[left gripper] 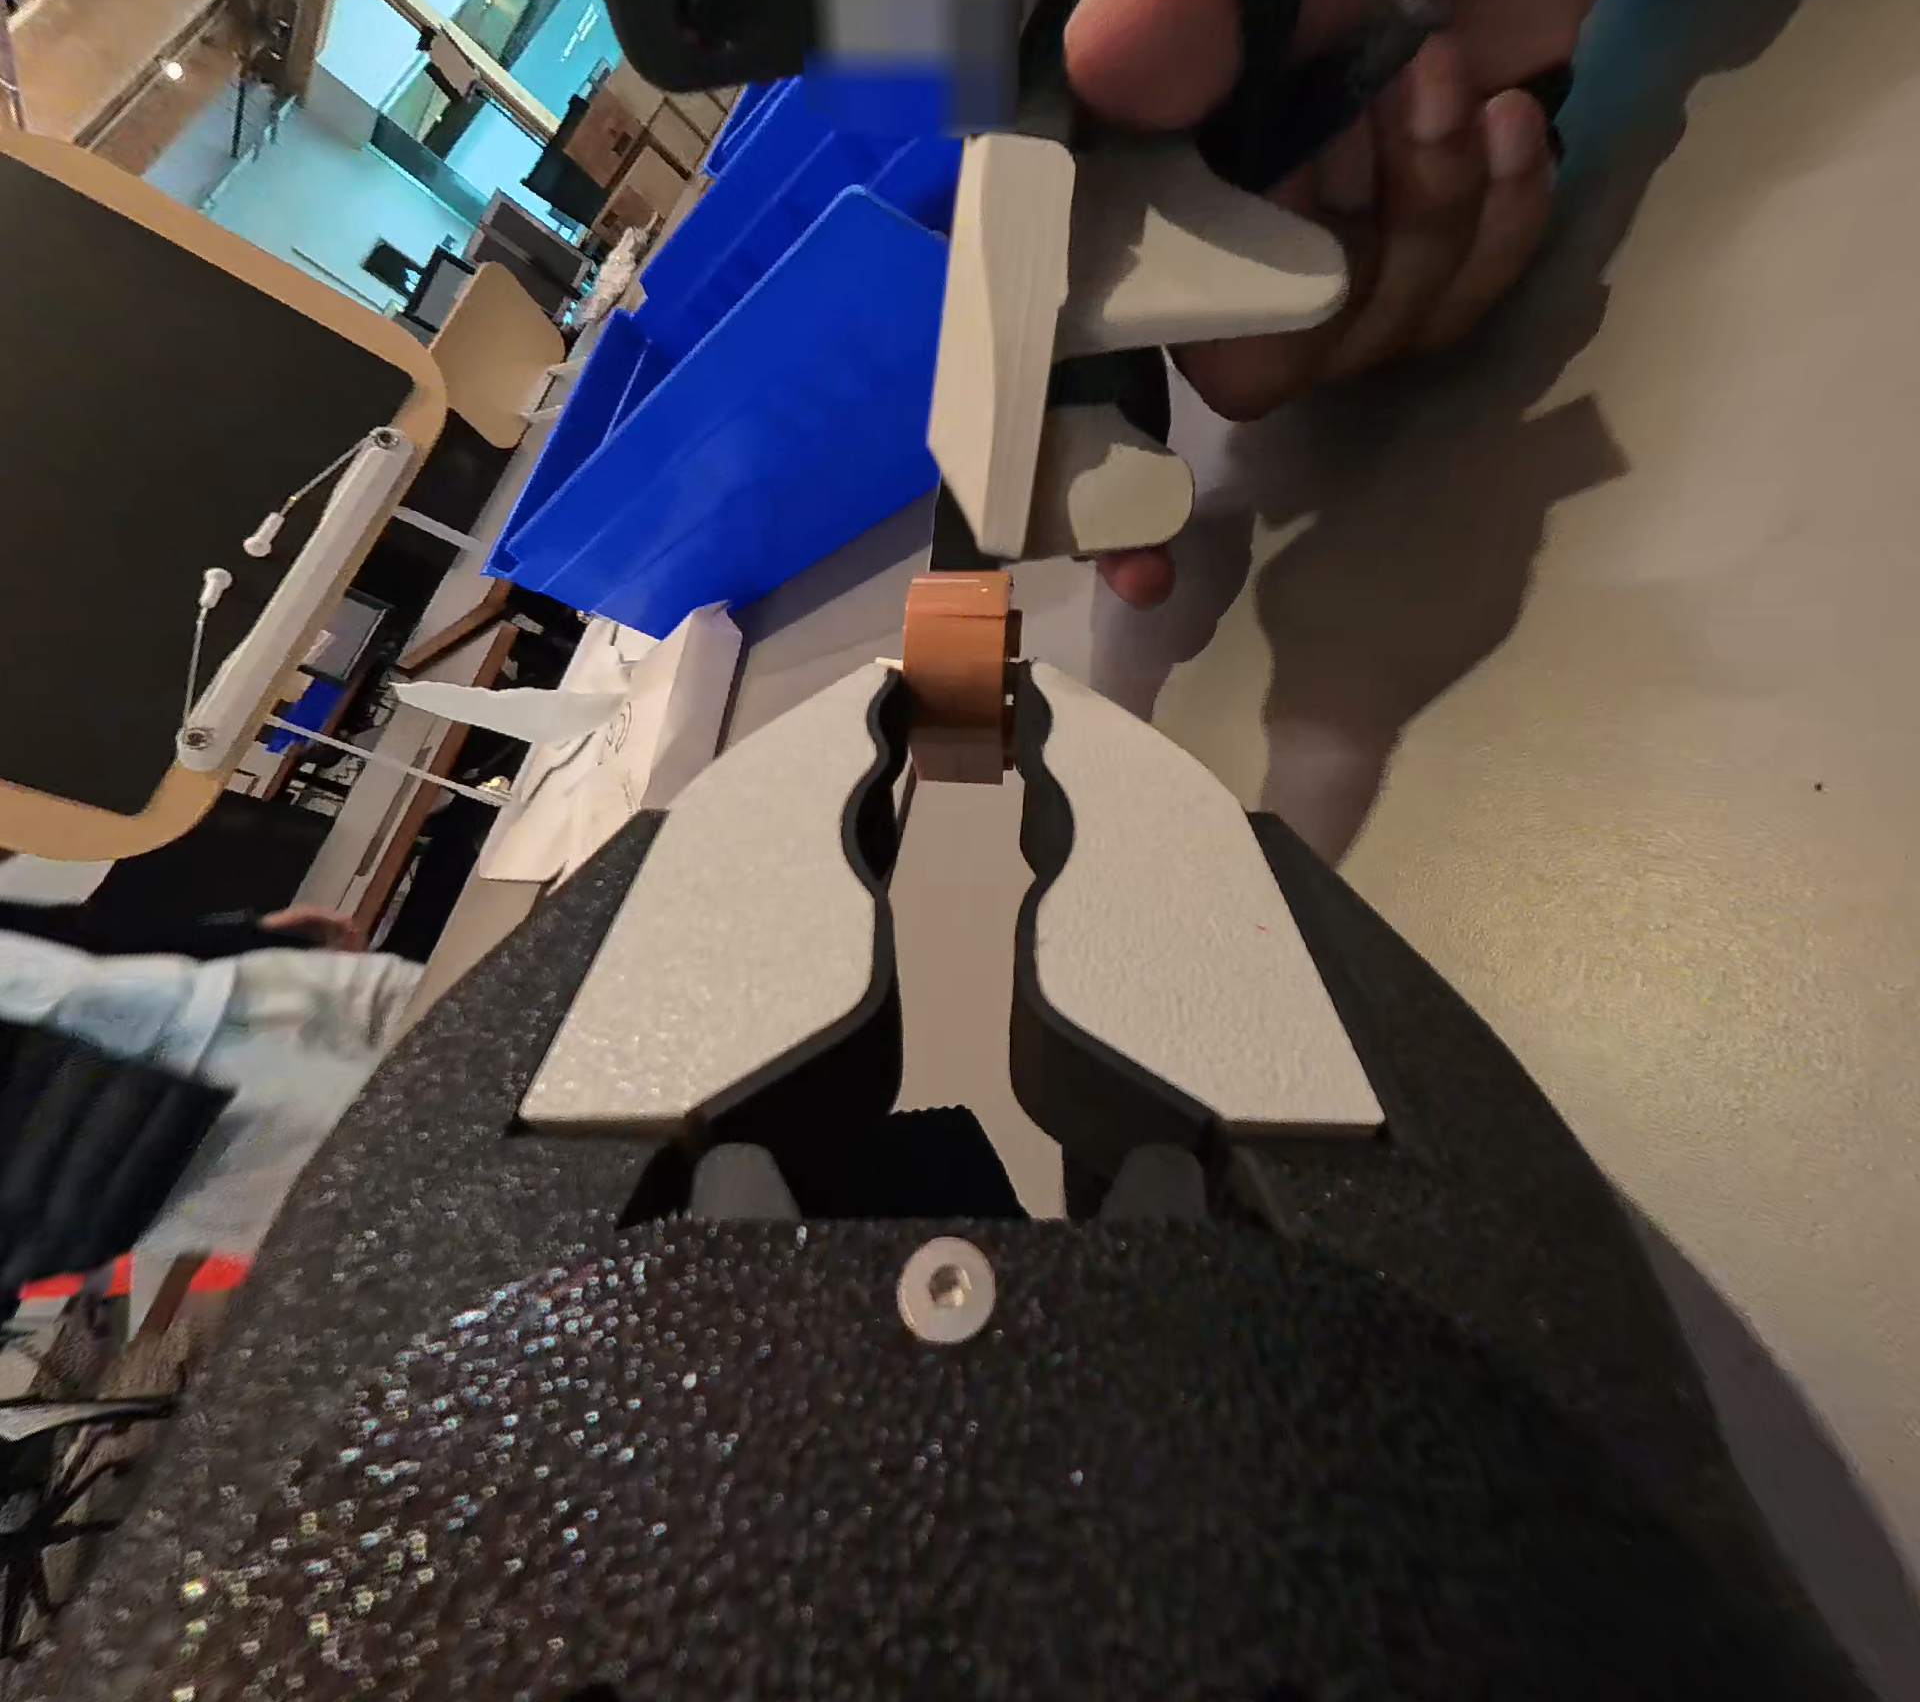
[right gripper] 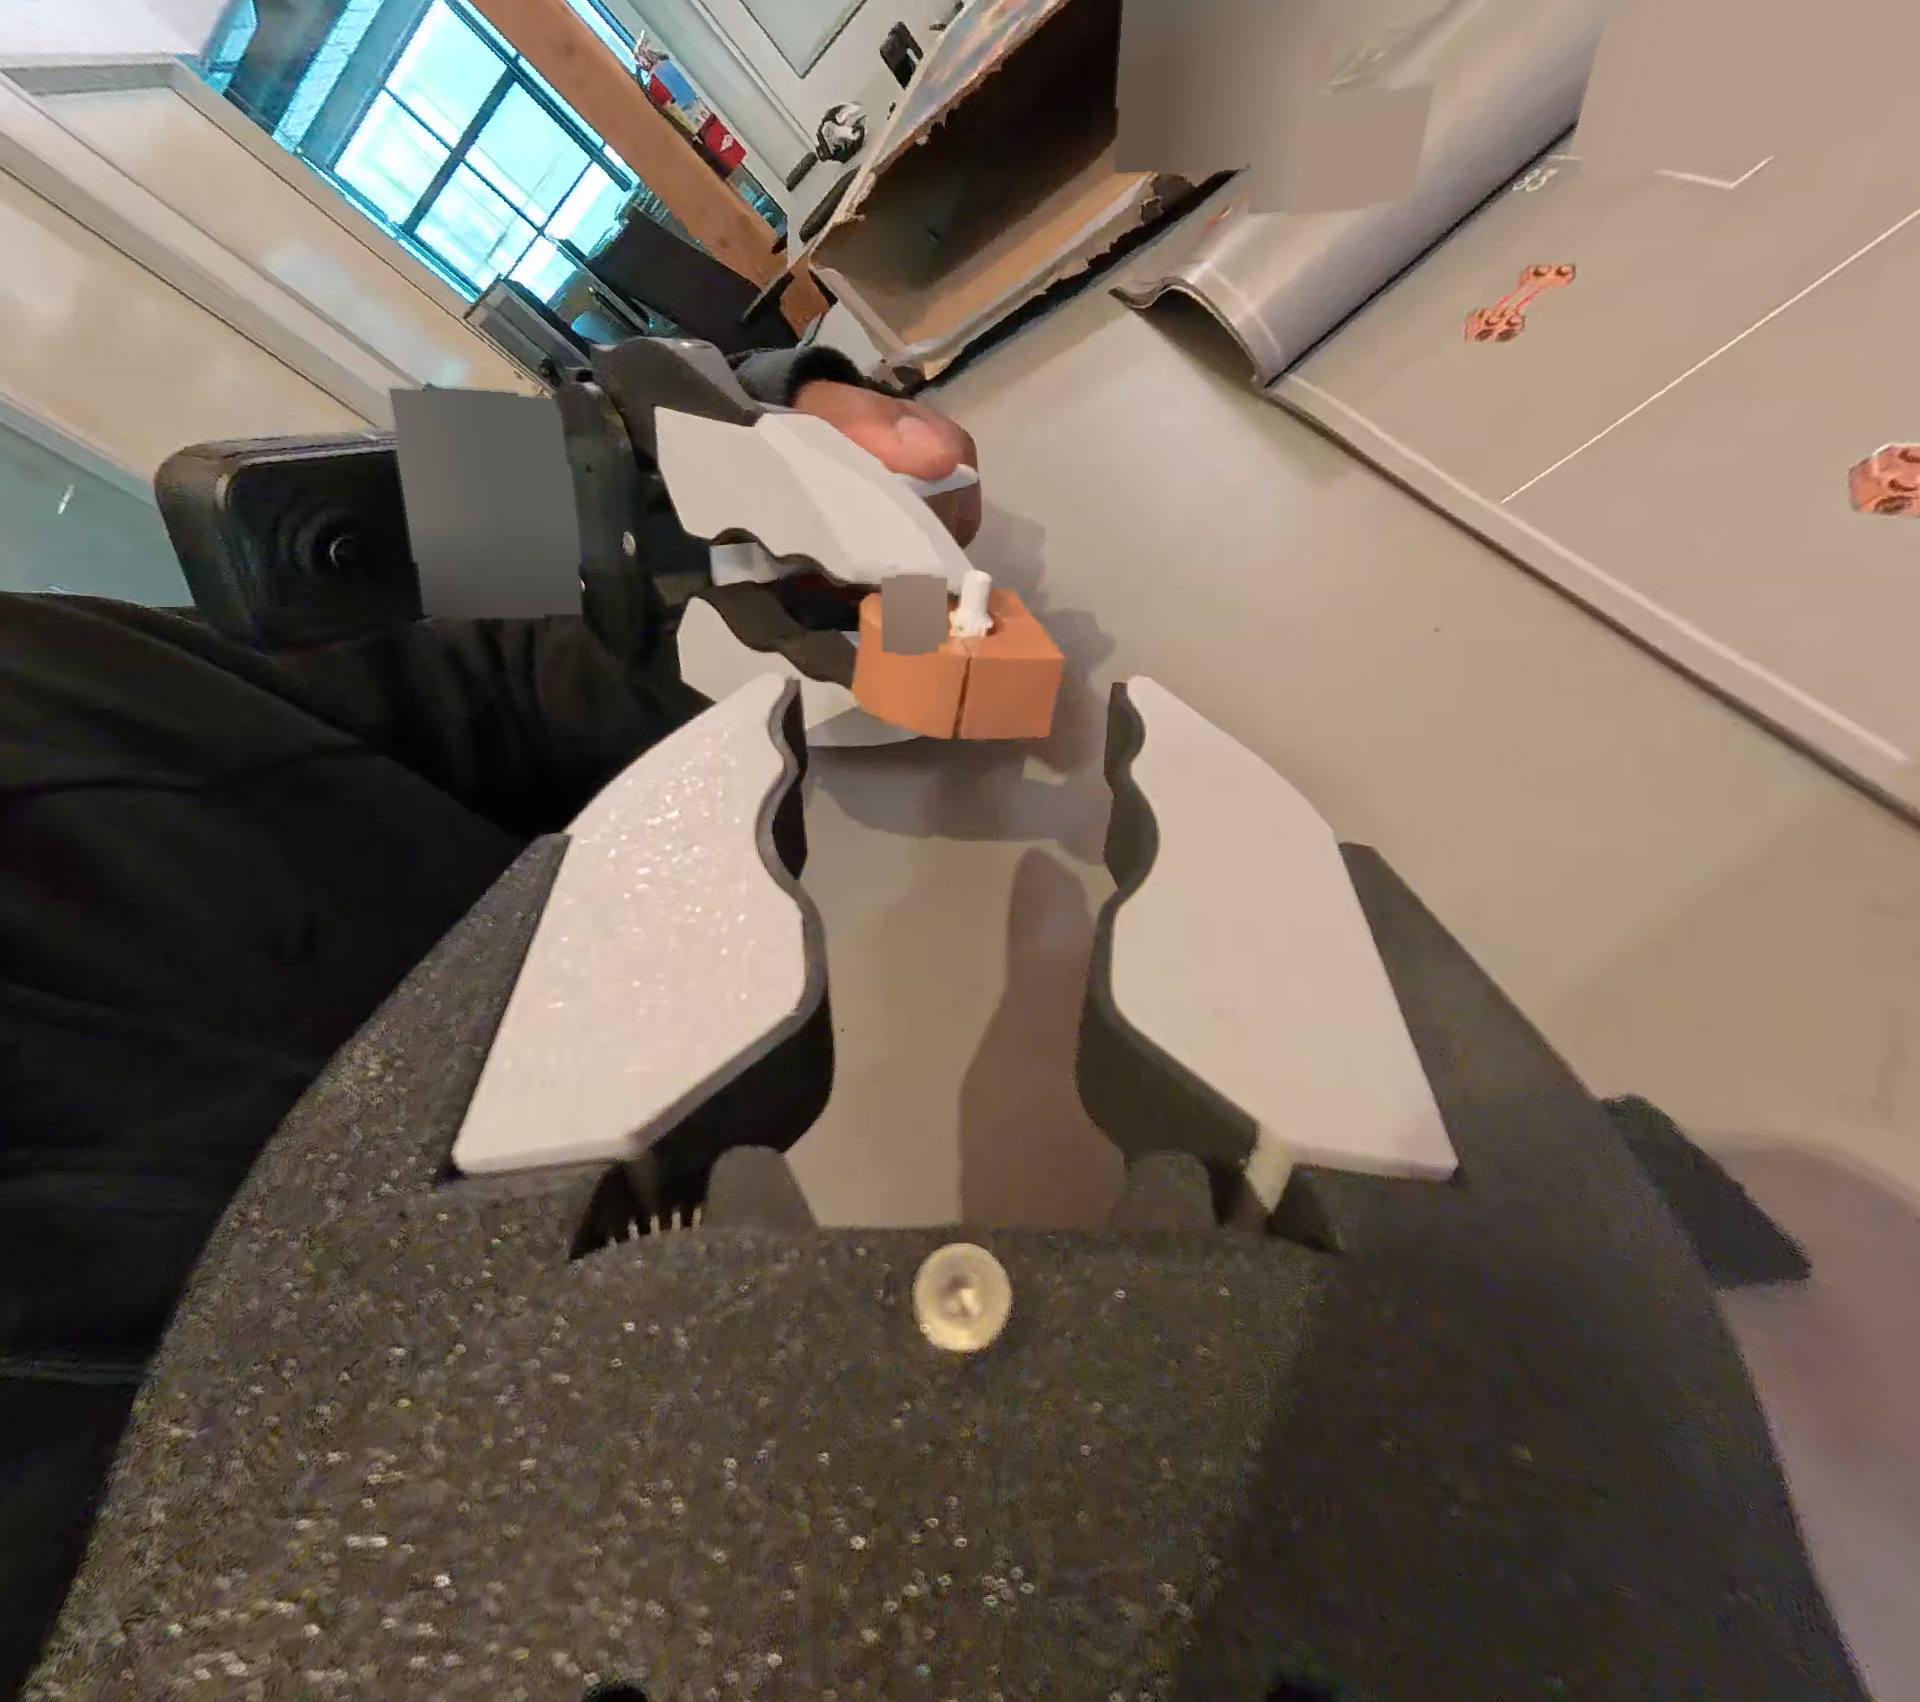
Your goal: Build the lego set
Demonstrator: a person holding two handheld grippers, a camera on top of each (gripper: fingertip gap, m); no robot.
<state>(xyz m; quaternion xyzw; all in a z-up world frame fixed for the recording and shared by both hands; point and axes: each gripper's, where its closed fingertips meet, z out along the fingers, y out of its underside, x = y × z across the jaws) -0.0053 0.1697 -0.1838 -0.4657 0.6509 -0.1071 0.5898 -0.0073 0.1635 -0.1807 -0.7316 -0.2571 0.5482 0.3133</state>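
My left gripper (left gripper: 956, 702) is shut on a small orange-brown block (left gripper: 958, 676), with both pads pressed on its sides at the fingertips. In the right wrist view the same block (right gripper: 966, 681) is held just above the grey table (right gripper: 1299, 665) by the left gripper (right gripper: 883, 644). The block has a seam down its middle, and a short white peg (right gripper: 975, 598) stands out of its top. My right gripper (right gripper: 956, 707) is open and empty. Its fingertips are just short of the block, one to each side. It also shows in the left wrist view (left gripper: 1060, 546), held by a hand above the block.
Blue bins (left gripper: 748, 405) and crumpled white paper (left gripper: 623, 717) lie to the left on the table. A torn cardboard box (right gripper: 997, 198) and a grey sheet (right gripper: 1558, 426) with small copper-coloured parts (right gripper: 1517, 302) lie at the far right. A dark chair (left gripper: 156, 457) stands at the left. Both grippers' tips are close together, under 4 cm apart.
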